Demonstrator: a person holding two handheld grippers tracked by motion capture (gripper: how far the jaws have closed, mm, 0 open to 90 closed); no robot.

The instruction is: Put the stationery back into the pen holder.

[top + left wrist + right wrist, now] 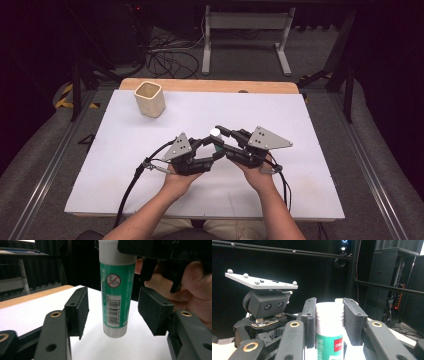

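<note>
One glue stick (329, 332), upright above the table (125, 170), clamped at its white top by right gripper (329, 320). Left gripper (113, 312) pads flank its lower end, apart, not touching. One cup (149, 98) far off.

The tube's (114, 290) cap end is cut off by the left gripper view's top edge; its small label print is too fine to read
</note>
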